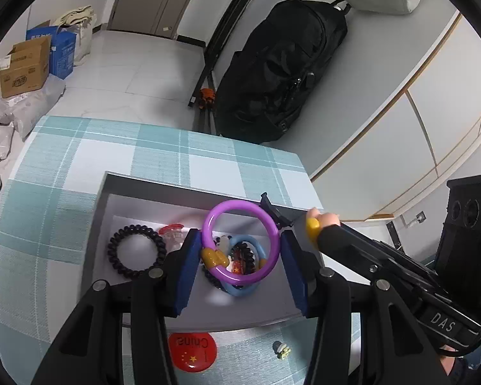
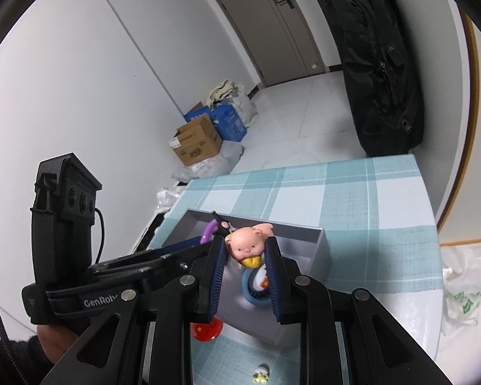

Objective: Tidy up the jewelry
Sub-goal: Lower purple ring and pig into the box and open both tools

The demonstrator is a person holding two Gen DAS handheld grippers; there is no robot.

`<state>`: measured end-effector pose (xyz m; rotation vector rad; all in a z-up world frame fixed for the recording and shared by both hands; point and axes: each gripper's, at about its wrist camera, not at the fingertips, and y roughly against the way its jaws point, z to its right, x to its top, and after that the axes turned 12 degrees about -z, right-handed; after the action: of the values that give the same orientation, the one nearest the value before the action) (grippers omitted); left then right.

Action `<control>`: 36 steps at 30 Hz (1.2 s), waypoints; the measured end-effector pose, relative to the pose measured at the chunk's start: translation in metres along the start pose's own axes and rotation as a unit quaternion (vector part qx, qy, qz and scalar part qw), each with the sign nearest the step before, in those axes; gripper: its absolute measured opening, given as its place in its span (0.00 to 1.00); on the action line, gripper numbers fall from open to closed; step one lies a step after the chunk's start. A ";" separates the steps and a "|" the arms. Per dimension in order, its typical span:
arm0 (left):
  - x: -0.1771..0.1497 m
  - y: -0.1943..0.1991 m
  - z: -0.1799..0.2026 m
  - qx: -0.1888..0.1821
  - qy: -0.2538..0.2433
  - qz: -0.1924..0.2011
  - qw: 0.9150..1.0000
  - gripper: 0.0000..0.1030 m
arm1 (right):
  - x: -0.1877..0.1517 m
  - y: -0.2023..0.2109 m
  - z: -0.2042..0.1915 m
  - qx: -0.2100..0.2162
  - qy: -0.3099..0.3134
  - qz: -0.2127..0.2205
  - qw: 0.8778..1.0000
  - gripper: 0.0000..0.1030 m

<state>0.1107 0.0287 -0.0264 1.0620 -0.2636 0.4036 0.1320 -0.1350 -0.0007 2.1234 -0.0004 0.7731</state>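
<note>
At frame centre my left gripper [image 1: 240, 250] clamps the glossy purple ring [image 1: 240, 240] above the grey tray [image 1: 138, 189], while my right gripper [image 2: 245, 256] pinches a smooth rubbery pig charm [image 2: 245, 243].

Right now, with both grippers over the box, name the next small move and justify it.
Probably open the left hand-held gripper to drop the purple ring: it is pinched between the pads directly above the grey box, over the blue ring. The right hand-held gripper holds the pig figure just alongside.
</note>
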 end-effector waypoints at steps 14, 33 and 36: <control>0.001 -0.009 -0.003 -0.014 0.012 -0.017 1.000 0.43 | 0.004 -0.008 0.010 -0.011 -0.025 -0.010 1.000 0.24; 0.000 0.000 -0.003 -0.017 -0.009 -0.012 1.000 0.66 | -0.005 0.013 0.024 -0.042 -0.055 0.017 0.997 0.80; -0.004 0.007 -0.006 -0.020 -0.008 -0.001 1.000 0.66 | -0.009 0.020 0.026 -0.047 -0.059 0.021 0.997 0.82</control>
<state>0.1037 0.0364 -0.0254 1.0271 -0.2842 0.3872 0.1332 -0.1687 -0.0024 2.0828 -0.1408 0.6578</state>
